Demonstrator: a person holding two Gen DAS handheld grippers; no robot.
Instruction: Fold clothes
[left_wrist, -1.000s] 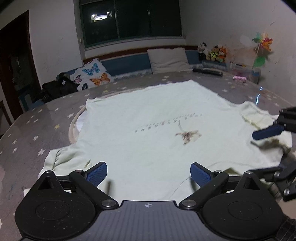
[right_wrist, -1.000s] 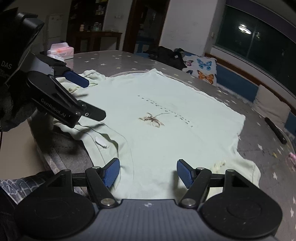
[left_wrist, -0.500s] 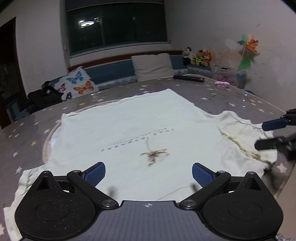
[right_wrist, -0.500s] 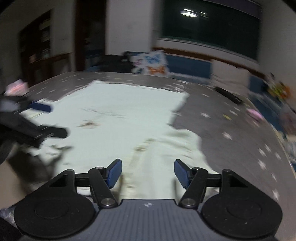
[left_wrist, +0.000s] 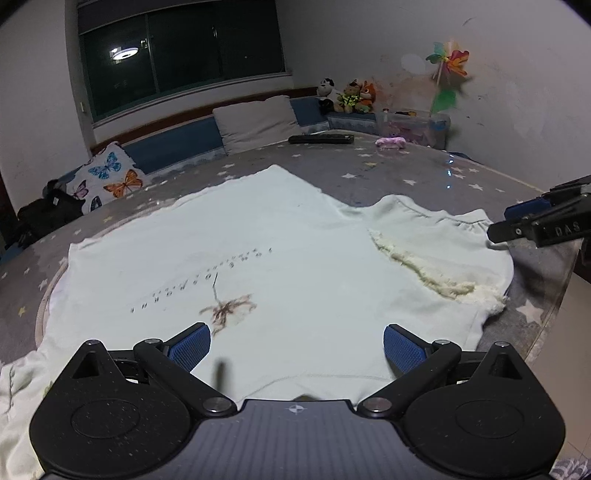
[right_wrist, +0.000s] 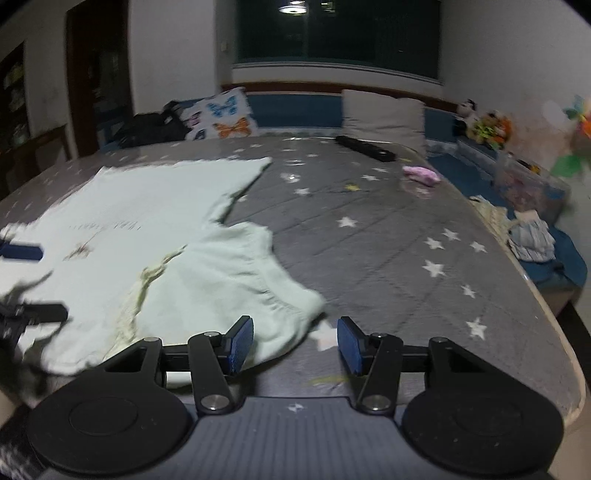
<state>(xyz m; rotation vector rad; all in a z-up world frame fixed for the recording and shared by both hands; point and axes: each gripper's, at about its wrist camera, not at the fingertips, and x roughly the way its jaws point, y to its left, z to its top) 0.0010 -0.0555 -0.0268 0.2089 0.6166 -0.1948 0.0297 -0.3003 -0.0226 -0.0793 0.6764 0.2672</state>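
Note:
A pale green T-shirt (left_wrist: 258, 236) lies spread flat on the grey star-patterned table (left_wrist: 424, 173), with a small brown print at its middle. My left gripper (left_wrist: 295, 345) is open and empty, just above the shirt's near hem. My right gripper (right_wrist: 293, 341) is open and empty, its left pad over the tip of the shirt's sleeve (right_wrist: 236, 273). The right gripper also shows at the right edge of the left wrist view (left_wrist: 517, 225), beside that sleeve. The shirt's body shows in the right wrist view (right_wrist: 147, 206).
A black remote (left_wrist: 320, 139) and a small pink item (left_wrist: 390, 142) lie on the far part of the table. Cushions (left_wrist: 258, 122), a butterfly pillow (left_wrist: 110, 177) and soft toys (left_wrist: 347, 96) line the bench behind. The table edge (right_wrist: 554, 314) runs at the right.
My right gripper has swung from the shirt's collar side to the right sleeve. My left gripper has shifted right along the near hem. The shirt lies unmoved.

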